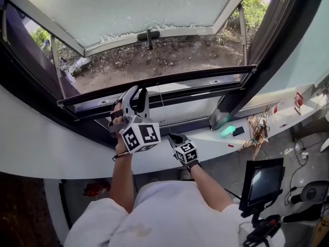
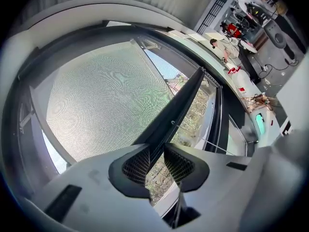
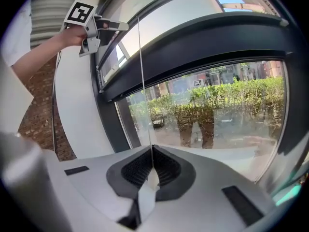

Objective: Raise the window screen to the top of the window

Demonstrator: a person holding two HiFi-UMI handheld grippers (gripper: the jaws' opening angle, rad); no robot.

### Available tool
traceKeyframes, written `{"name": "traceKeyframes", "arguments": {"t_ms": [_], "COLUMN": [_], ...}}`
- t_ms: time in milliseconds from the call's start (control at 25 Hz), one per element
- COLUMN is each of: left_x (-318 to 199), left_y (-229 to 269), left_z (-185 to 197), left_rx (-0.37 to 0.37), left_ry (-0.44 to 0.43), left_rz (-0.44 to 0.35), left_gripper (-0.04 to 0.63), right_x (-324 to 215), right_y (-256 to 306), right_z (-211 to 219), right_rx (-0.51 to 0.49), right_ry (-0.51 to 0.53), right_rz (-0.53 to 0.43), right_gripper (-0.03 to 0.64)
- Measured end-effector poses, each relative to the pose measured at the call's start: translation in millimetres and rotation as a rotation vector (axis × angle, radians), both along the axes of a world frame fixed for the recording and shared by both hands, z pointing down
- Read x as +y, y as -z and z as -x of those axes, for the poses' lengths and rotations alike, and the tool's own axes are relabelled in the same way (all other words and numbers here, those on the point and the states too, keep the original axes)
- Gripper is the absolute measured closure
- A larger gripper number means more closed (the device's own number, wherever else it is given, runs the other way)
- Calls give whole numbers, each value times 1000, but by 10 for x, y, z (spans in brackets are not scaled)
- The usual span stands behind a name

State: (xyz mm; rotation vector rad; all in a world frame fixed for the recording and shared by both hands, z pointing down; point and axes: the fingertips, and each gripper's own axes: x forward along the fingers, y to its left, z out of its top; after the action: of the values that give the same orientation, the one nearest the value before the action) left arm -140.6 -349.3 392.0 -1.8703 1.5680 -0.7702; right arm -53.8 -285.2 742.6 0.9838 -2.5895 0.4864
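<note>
The window screen's dark bottom bar (image 1: 205,78) runs across the window opening. In the left gripper view, the grey mesh (image 2: 96,100) spreads out on the left of the bar (image 2: 181,98). My left gripper (image 1: 134,94) holds that bar near its left end. The bar passes between the pads (image 2: 137,166) of the left gripper (image 2: 155,163), which press on it. My right gripper (image 1: 174,138) sits lower, just right of the left one. It is shut (image 3: 152,166) on a thin pull cord (image 3: 140,81) that runs straight up to the bar. The left gripper (image 3: 104,28) shows at the top left of the right gripper view.
A glass sash (image 1: 133,9) is swung outward above bare ground. The white sill (image 1: 288,120) on the right carries a green object (image 1: 227,131), a dark small item and tangled wires (image 1: 258,130). A monitor (image 1: 263,181) stands lower right. A dark frame post (image 1: 267,50) stands at the right.
</note>
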Motion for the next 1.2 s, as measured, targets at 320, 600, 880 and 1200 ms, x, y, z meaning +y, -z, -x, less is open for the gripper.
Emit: {"name": "traceKeyframes", "arguments": {"t_ms": [320, 600, 880, 1200], "left_x": [-38, -34, -44, -44], "left_y": [107, 169, 190, 238], "left_z": [17, 6, 18, 10], "left_rx": [-4, 7, 13, 31], "left_ry": [5, 7, 6, 5], "left_rz": [-21, -26, -23, -28], "left_gripper": [509, 509, 509, 509], "right_x": [-61, -71, -82, -115], "right_y": [107, 159, 196, 244], "right_z": [1, -18, -14, -31], "right_rx": [2, 11, -15, -20], "right_ry": [-7, -22, -30, -35], "right_rz": [-20, -20, -28, -42], "right_gripper": [615, 617, 615, 615]}}
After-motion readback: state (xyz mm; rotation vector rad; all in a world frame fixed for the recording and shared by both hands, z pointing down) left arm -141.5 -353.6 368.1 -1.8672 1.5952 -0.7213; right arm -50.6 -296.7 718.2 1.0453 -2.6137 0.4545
